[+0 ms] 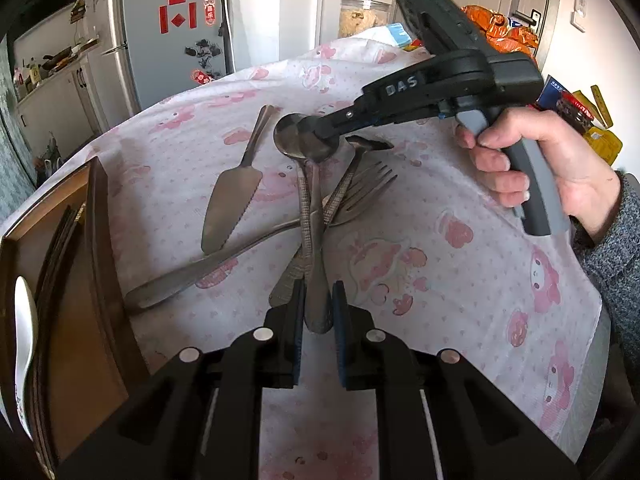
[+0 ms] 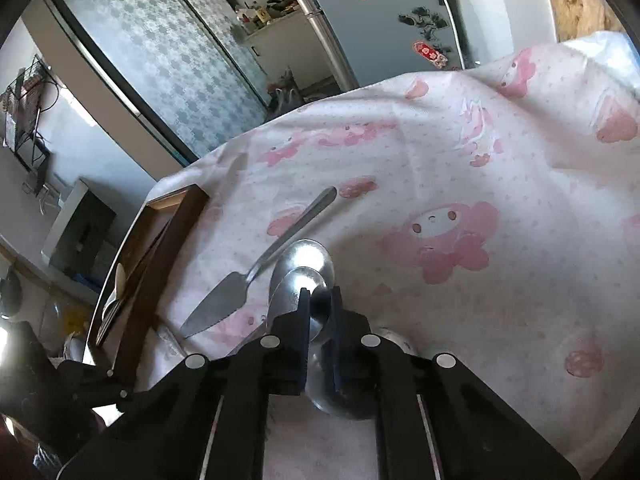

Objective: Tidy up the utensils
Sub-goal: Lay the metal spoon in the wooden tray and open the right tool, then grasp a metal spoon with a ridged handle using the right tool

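Several steel utensils lie in a crossed heap on the pink-patterned tablecloth (image 1: 460,280). My left gripper (image 1: 318,306) is shut on the near end of a smooth spoon handle (image 1: 316,248). Two spoon bowls (image 1: 290,136) overlap at the far end of the heap. There my right gripper (image 1: 320,140), carried by a hand (image 1: 540,168), is shut on a spoon bowl. In the right wrist view, the right gripper (image 2: 320,304) has that spoon bowl (image 2: 316,280) between its pads, with a second bowl (image 2: 304,254) just beyond. A fork (image 1: 360,188) lies under the heap.
A cake server (image 1: 230,204) (image 2: 224,300) lies left of the heap. A wooden tray (image 1: 100,240) (image 2: 160,248) at the table's left edge holds a white ceramic spoon (image 1: 24,320) and dark sticks. Snack bags (image 1: 500,24) and a jar (image 1: 362,16) stand at the back right.
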`<state>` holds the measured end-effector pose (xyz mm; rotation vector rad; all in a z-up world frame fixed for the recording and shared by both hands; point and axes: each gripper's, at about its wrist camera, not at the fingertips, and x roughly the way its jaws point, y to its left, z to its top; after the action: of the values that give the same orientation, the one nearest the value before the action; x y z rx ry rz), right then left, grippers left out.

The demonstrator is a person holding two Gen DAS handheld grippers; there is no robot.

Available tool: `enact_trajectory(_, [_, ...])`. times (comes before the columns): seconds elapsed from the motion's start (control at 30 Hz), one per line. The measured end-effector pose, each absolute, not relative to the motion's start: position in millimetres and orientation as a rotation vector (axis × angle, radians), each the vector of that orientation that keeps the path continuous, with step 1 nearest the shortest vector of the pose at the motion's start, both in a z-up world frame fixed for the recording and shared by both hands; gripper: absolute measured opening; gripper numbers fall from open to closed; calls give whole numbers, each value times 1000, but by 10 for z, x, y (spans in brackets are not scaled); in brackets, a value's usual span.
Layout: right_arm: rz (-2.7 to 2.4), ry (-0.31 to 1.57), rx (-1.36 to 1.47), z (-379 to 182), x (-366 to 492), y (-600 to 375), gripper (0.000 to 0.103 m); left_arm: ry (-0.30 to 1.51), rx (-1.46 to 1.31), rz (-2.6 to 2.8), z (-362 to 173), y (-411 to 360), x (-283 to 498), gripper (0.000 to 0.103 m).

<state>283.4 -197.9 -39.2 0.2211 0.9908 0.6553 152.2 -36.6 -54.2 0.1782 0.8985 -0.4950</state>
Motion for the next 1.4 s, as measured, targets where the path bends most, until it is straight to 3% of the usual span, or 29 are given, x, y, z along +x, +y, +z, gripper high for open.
enact_trajectory(0.3, [665, 923, 183, -11, 2679, -1916, 6, 848, 161, -496, -341, -263, 1392, 15])
enact_trajectory(0.53, [743, 900, 160, 198, 2598, -1311, 6, 815, 161, -426, -139, 179, 1133, 15])
enact_trajectory(0.93, [852, 953, 109, -14, 2537, -20, 6, 849, 111, -248, -200, 1293, 835, 15])
enact_trajectory(1.2, [832, 981, 50, -129, 2518, 237, 8, 864, 74, -227, -339, 1480, 880, 17])
enact_trajectory(1.23, [838, 985, 49, -141, 2512, 245, 10, 856, 79, -214, -336, 1483, 872, 20])
enact_trajectory(1.27, [871, 988, 56, -141, 2466, 277, 12, 848, 83, -201, -318, 1484, 856, 42])
enact_trajectory(1.3, [871, 988, 56, -141, 2466, 277, 22, 829, 87, -186, -280, 1495, 835, 61])
enact_trajectory(1.33, [875, 983, 53, -134, 2456, 274, 32, 809, 89, -180, -238, 1485, 815, 61])
enact_trajectory(1.4, [885, 968, 60, -84, 2427, 238, 38, 797, 79, -191, -162, 1469, 757, 62])
